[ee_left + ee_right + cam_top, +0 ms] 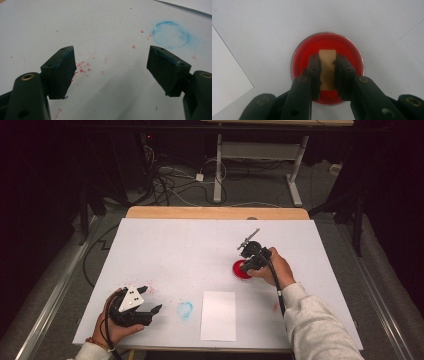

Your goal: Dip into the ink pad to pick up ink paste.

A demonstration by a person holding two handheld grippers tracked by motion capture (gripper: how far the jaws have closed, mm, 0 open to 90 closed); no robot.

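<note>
I see right gripper (327, 72) jaws clamped on tan block (327, 65), pressed in red ink dish (300, 53), frame centre. Left gripper (111, 71) jaws open, empty. Risk I judge: too much ink, drips on desk (190, 245); dish may slide.

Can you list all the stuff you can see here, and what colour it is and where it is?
red dish: one, round, red inside, on the right part of the table.
wooden stamp: one, light tan, held upright over the red dish.
paper sheet: one, white, near the front edge of the table, in the middle.
blue ring mark: one, blue, left of the paper sheet.
red specks: many, red, near the left gripper.
table: one, white top with a wooden back edge.
left gripper: one, black, jaws open, front left.
right gripper: one, black, jaws shut on the wooden stamp.
</note>
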